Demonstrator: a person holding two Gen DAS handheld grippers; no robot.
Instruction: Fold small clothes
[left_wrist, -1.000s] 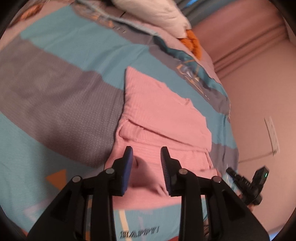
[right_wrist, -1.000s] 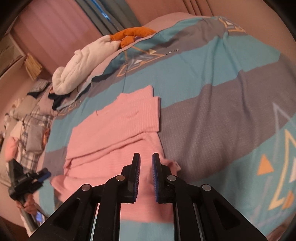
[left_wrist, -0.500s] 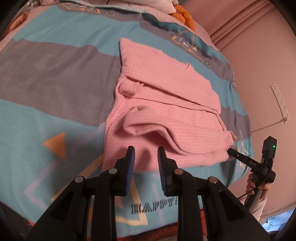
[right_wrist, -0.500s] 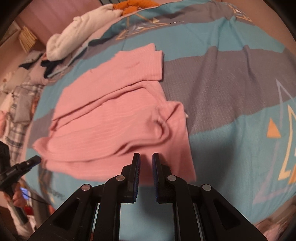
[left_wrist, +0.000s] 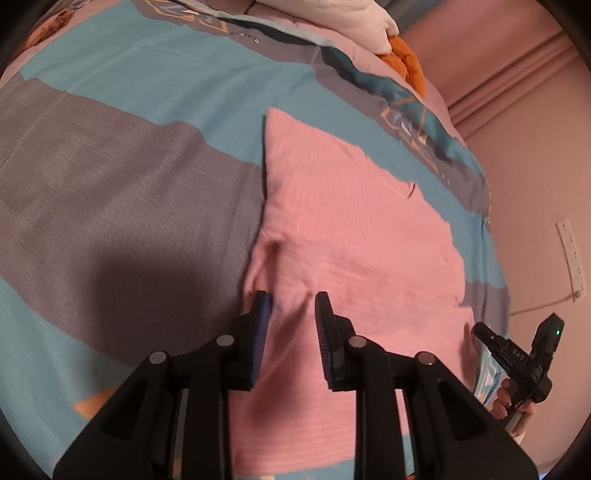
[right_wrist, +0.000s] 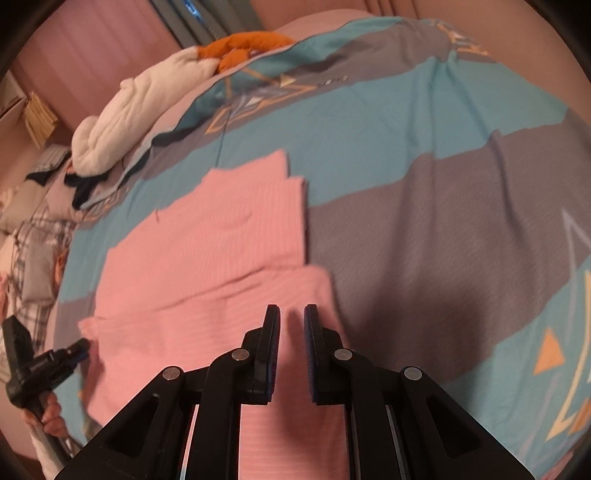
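A pink ribbed garment (left_wrist: 351, 221) lies partly folded on the bed, with one layer over its upper half. My left gripper (left_wrist: 291, 299) is low over the garment's left edge. Its jaws are slightly apart and opening a little, with only flat pink cloth and a crease showing in the gap. My right gripper (right_wrist: 291, 310) is over the garment's (right_wrist: 221, 251) right edge, its pads almost together with nothing pinched. Each gripper also shows at the other view's edge, the right gripper (left_wrist: 480, 330) and the left gripper (right_wrist: 83, 345), each held by a hand.
The bedspread (right_wrist: 424, 166) has teal and grey bands with orange triangles. A white duvet (right_wrist: 140, 110) and an orange item (right_wrist: 243, 44) lie at the far end. Plaid clothes (right_wrist: 29, 258) are piled beside the bed. A socket strip (left_wrist: 570, 254) hangs on the wall.
Both grippers pulled back over the near hem half a second ago. They have since come down and forward onto the garment, which now lies flatter with the near bunched fold gone.
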